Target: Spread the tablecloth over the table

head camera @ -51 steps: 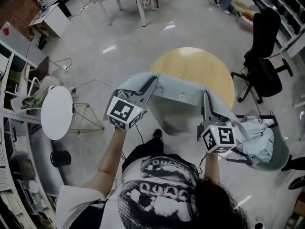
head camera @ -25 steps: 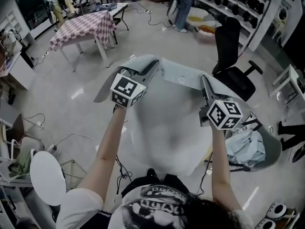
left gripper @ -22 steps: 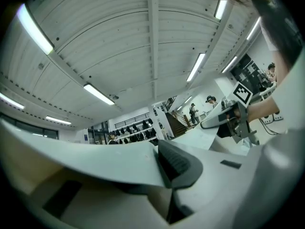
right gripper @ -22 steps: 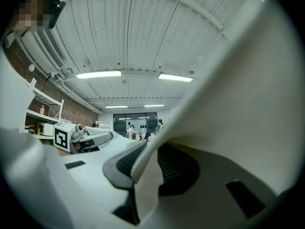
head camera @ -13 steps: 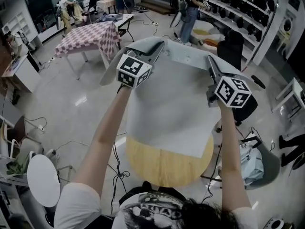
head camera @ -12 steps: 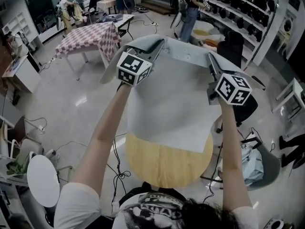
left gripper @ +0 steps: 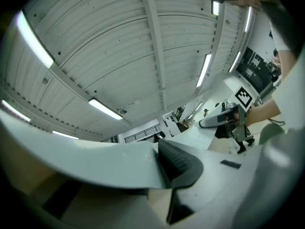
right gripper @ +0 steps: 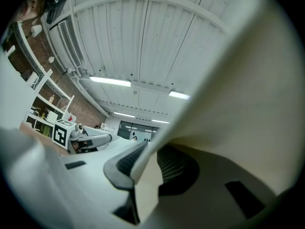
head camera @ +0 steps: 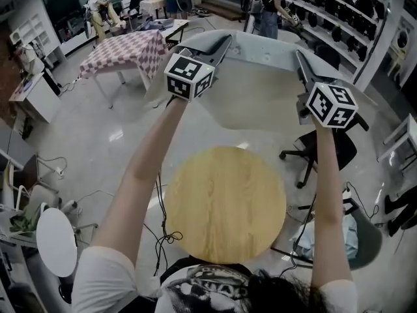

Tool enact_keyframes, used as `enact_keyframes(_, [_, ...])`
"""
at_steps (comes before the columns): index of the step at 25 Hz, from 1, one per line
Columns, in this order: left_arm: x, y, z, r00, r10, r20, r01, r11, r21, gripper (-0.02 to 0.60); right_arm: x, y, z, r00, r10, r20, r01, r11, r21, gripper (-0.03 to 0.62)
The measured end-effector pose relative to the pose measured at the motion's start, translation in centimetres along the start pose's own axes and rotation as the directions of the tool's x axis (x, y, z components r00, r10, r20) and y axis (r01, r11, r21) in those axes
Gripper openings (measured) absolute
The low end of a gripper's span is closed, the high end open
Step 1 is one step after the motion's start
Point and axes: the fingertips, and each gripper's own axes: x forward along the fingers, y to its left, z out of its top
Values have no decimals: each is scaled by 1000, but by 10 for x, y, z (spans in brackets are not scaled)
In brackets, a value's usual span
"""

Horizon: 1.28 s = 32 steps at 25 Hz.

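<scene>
A pale grey tablecloth hangs stretched in the air between my two raised grippers, beyond the far rim of the round wooden table, whose top is bare. My left gripper is shut on the cloth's left upper edge. In the left gripper view the cloth lies pinched in the left gripper. My right gripper is shut on the right upper edge; its jaws have just been closing a little tighter on the cloth. In the right gripper view the cloth edge sits in the right gripper.
A table with a checkered cloth stands at the back left. A black office chair is right of the round table, a basket of fabric nearer. A small white round table and floor cables lie left. People stand far back.
Both grippers have risen and moved away from me with the tablecloth. The cloth has lifted off the round table, and its wooden top now shows whole.
</scene>
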Motion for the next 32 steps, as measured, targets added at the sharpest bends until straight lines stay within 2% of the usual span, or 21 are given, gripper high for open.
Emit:
enact_keyframes(7, [-23, -37, -66, 995, -36, -95, 22, 989, -149, 69, -27, 6, -69, 995, 0, -104, 6, 998, 62, 63])
enact_keyframes(14, [-77, -85, -115, 980, -85, -182, 37, 966, -255, 69, -77, 41, -124, 978, -8, -209, 21, 998, 63, 66])
enact_keyframes(19, [-120, -109, -128, 972, -123, -201, 57, 950, -308, 70, -116, 76, -145, 972, -23, -233, 60, 987, 150, 64])
enact_keyframes(25, [-170, -135, -136, 962, -168, -213, 81, 926, -368, 69, -162, 115, -168, 963, -55, -264, 126, 957, 262, 62])
enact_keyframes(32, [-239, -169, -142, 953, -208, -220, 86, 883, -460, 69, -223, 171, -189, 951, -86, -296, 190, 920, 343, 60])
